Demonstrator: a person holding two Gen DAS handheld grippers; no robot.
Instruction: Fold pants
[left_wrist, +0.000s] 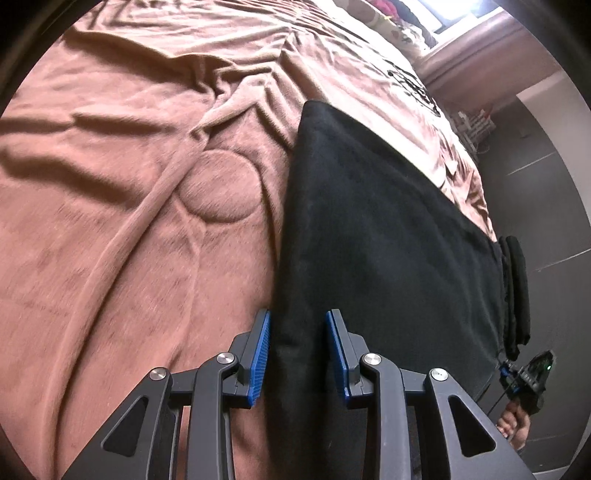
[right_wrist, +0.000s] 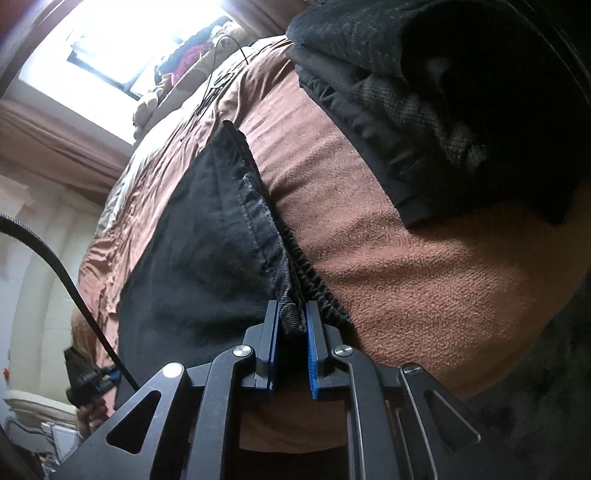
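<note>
While the black pants (left_wrist: 388, 258) lie stretched along the bed (left_wrist: 110, 240) on its brown blanket, both grippers hold them at opposite ends. The left gripper (left_wrist: 297, 350) has its jaws part-way apart with a thick fold of the dark fabric running up between the blue pads (left_wrist: 260, 354), which sit against it on either side. The right gripper (right_wrist: 291, 347) has its jaws narrow, pinched on the gathered elastic waistband (right_wrist: 295, 295) at the pants' edge. A stack of folded dark garments (right_wrist: 406, 110) rests on the blanket beyond the waistband, apart from the pants. No container shows in either view.
</note>
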